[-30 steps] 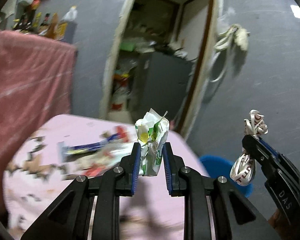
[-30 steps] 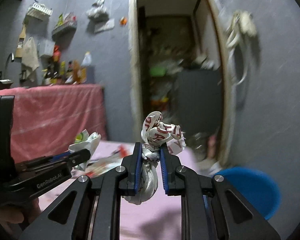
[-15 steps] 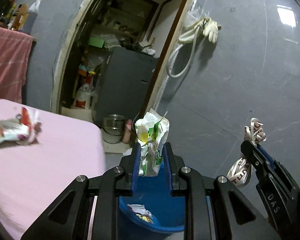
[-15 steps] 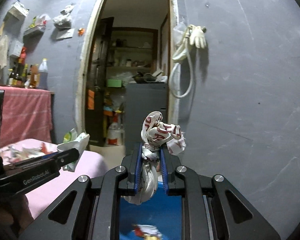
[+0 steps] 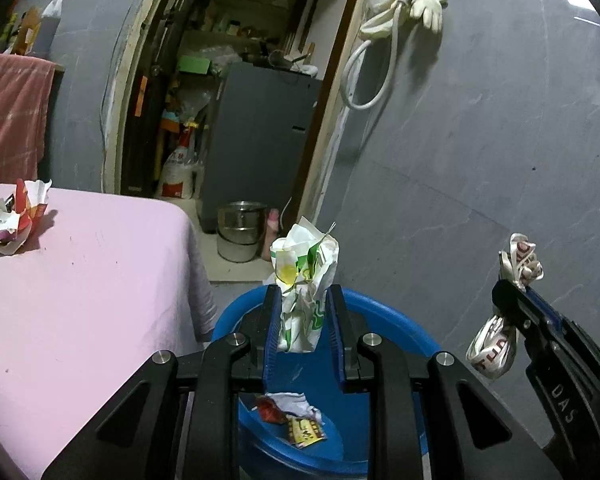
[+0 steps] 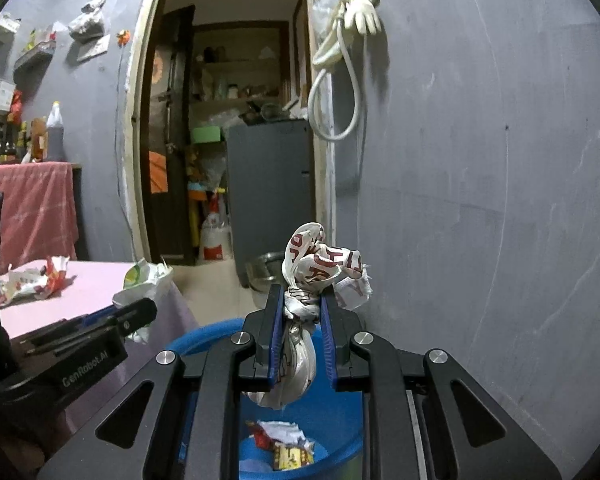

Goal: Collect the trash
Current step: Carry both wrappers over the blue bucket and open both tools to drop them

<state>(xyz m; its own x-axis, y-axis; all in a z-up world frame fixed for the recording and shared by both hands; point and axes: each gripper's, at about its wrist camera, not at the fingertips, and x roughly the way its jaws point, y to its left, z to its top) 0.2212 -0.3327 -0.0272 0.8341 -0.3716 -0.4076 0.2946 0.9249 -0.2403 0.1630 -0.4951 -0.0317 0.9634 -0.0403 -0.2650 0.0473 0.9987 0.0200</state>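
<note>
While both grippers hang over the blue bin, much of the scene is cut off or blocked:

Left gripper (image 5: pixel 304 312): clenched on a crumpled green-and-white wrapper (image 5: pixel 304 276), which stands upright between the blue pads; its lower end hides behind the jaws.

Right gripper (image 6: pixel 300 320): clamped on a knotted white bag with red letters (image 6: pixel 312 276); the lettering is too crumpled to read, and the bag's tail hangs down between the fingers.

Blue bin (image 5: pixel 384 320): just below both grippers, beside the corner of the pink table; its near rim and much of its inside are covered by the gripper frames.

Trash in the bin (image 6: pixel 284 440): a few red, white and yellow scraps on the bottom, partly blocked, print not legible.

Pink table (image 5: pixel 80 300): its left part runs out of view; a torn red-and-white packet (image 5: pixel 16 216) lies at the far left edge, cropped by the frame.

Doorway (image 6: pixel 228 140): dark room behind, with shelves hard to make out.
</note>
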